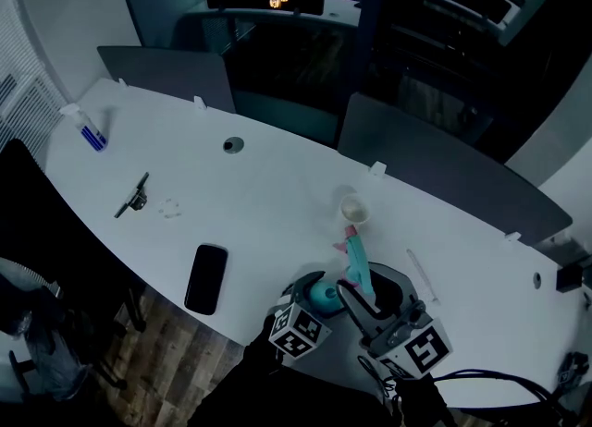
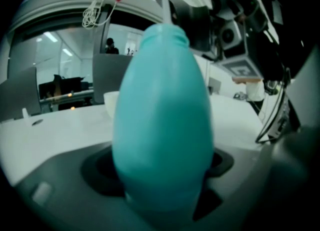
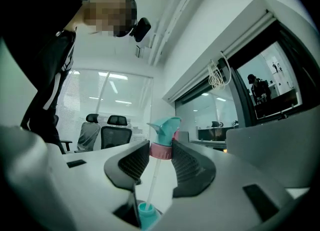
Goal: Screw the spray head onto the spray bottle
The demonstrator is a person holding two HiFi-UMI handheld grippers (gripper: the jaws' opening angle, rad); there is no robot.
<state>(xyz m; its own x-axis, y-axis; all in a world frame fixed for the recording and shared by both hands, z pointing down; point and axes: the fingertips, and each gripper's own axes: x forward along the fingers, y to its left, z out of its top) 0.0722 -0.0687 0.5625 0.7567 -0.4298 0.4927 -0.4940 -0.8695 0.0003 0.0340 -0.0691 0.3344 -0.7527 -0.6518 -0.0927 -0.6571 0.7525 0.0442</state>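
At the near edge of the white tabletop (image 1: 277,203), the two grippers meet close together, the left gripper (image 2: 161,167) beside the right gripper (image 3: 160,147). The left one's jaws stand wide and clamp the round body of the teal spray bottle (image 2: 162,115), which sits between them with its open neck pointing up and away. The right one's jaws are set narrow and pinch the pink collar (image 3: 161,150) of the spray head (image 3: 166,126), whose teal nozzle rises just above the jaw tips. From the collar a thin clear tube (image 3: 152,180) runs down into the bottle's neck. In the left gripper view the collar hangs above the neck and apart from it, so the head is not seated on the thread. In the head view the spray head stands tilted over the bottle, just to its right.

Farther out on the tabletop, a pale cup (image 1: 353,208) stands just beyond the grippers. A black phone (image 1: 205,278) lies flat near the left of the near edge. A dark slim tool (image 1: 132,196) lies farther left, and a small bottle (image 1: 89,128) with a blue band stands near the far left end, well apart from everything else.
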